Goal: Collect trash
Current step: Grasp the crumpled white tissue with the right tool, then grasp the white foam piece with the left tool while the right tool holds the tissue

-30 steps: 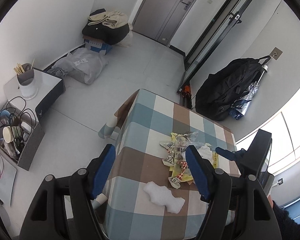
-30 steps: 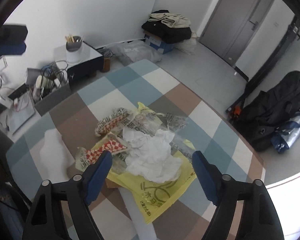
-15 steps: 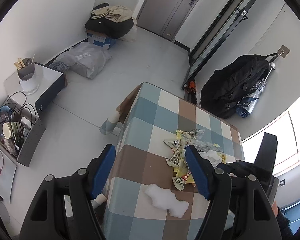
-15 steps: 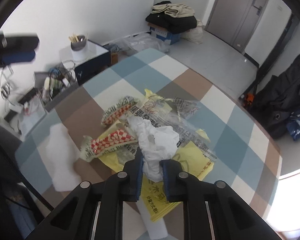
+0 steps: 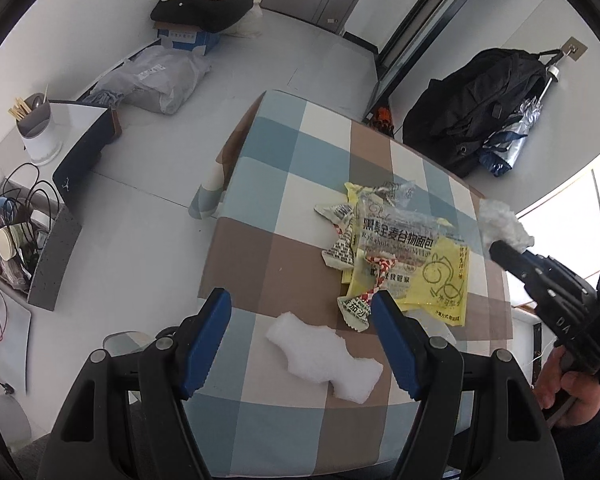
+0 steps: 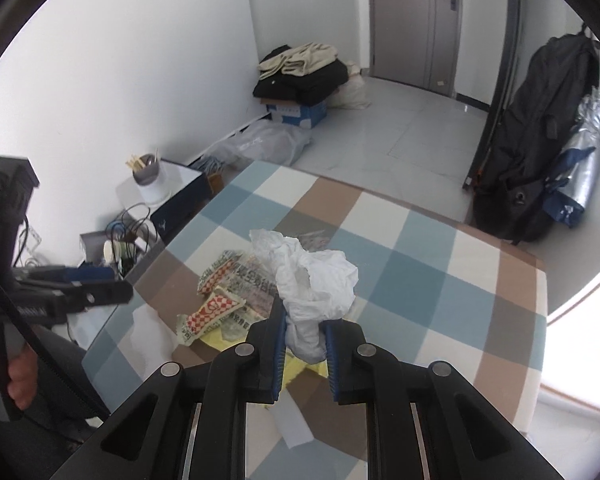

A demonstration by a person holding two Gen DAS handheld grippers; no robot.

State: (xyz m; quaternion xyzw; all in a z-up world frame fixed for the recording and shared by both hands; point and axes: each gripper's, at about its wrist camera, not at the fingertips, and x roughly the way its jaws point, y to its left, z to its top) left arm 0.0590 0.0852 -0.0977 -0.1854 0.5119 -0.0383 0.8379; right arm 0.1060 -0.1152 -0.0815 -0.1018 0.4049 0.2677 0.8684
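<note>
Our right gripper [image 6: 303,334], angled downward, is clamped on the crumpled white tissue [image 6: 312,280], lifted above the checked table [image 6: 440,280]. Our left gripper [image 5: 300,320] hangs with jaws apart over white foam [image 5: 324,356]. The wrapper [image 5: 396,240] reads "Rye".

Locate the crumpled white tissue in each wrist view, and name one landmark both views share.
Left wrist view: the crumpled white tissue is at the right edge, pinched at the tip of the right gripper.
Right wrist view: lower centre, clamped between the gripper's blue pads and rising above them.
Shared landmark: the red-and-white checked wrapper in the litter pile on the checked tablecloth.
</note>
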